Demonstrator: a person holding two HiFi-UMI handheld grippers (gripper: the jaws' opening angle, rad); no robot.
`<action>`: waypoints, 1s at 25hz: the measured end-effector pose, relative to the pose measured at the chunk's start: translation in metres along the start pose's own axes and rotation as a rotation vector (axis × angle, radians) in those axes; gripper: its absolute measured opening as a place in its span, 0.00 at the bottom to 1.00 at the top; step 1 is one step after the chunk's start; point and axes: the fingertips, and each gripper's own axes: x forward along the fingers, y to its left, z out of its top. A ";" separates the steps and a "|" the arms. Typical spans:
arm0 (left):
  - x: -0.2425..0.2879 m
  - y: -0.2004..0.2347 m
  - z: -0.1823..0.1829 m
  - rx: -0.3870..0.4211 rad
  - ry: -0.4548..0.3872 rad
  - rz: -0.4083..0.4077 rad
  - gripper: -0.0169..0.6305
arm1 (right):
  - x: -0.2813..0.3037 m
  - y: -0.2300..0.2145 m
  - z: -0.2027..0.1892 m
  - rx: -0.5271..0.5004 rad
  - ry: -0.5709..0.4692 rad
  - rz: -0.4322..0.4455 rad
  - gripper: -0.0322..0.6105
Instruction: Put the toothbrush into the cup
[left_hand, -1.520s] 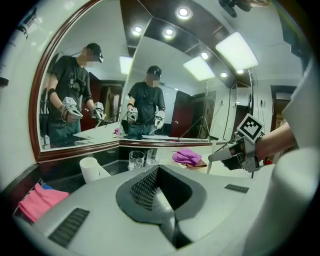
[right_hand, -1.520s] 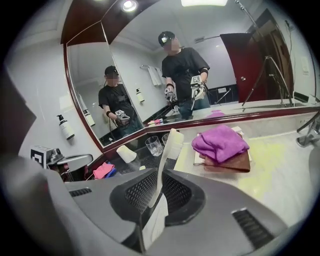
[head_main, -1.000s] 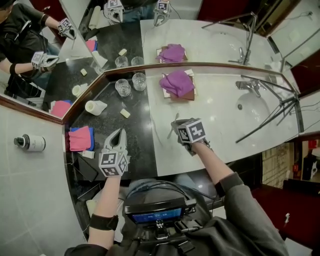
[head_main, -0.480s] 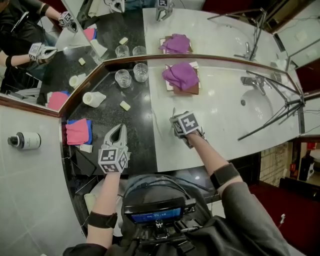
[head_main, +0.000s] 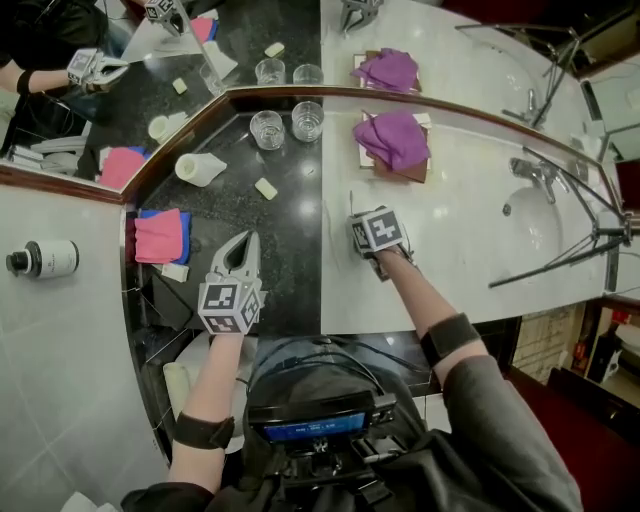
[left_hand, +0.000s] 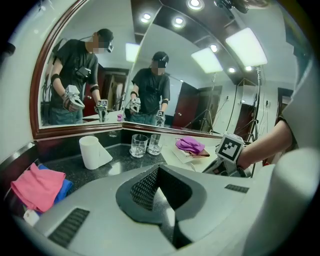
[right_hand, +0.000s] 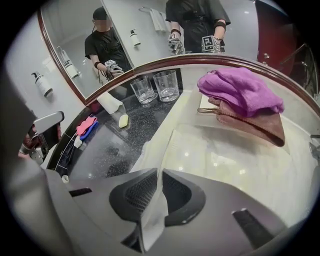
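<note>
My right gripper (head_main: 362, 234) points steeply down over the white counter (head_main: 450, 240) and is shut on a toothbrush in a pale translucent wrapper (right_hand: 155, 155). The wrapper sticks out past the jaws (head_main: 350, 206). In its own view the right gripper (right_hand: 159, 185) pinches the wrapper's lower end. Two glass cups (head_main: 267, 128) (head_main: 307, 120) stand at the back of the black counter, far beyond the toothbrush. A white paper cup (head_main: 200, 167) lies on its side to their left. My left gripper (head_main: 246, 238) hovers over the black counter, shut and empty (left_hand: 157, 170).
A purple cloth on a brown one (head_main: 392, 135) lies behind the right gripper. The sink (head_main: 540, 215) and tap (head_main: 535, 172) are at the right, with tripod legs across them. A pink cloth on a blue one (head_main: 160, 235) and a small soap piece (head_main: 266, 188) lie on the black counter.
The right gripper has sunk toward the white counter with the wrapped toothbrush still in it. The left gripper has dropped a little. The head view has shifted, so the whole scene sits further right.
</note>
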 end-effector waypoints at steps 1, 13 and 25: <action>0.000 0.001 -0.002 -0.001 0.005 0.001 0.01 | 0.003 0.000 0.000 0.003 -0.001 -0.003 0.14; 0.002 0.001 -0.006 0.005 0.031 0.001 0.01 | 0.021 -0.012 -0.014 0.072 -0.021 -0.081 0.16; 0.002 -0.008 -0.009 0.014 0.038 -0.016 0.01 | 0.016 -0.010 -0.016 0.099 -0.067 -0.071 0.32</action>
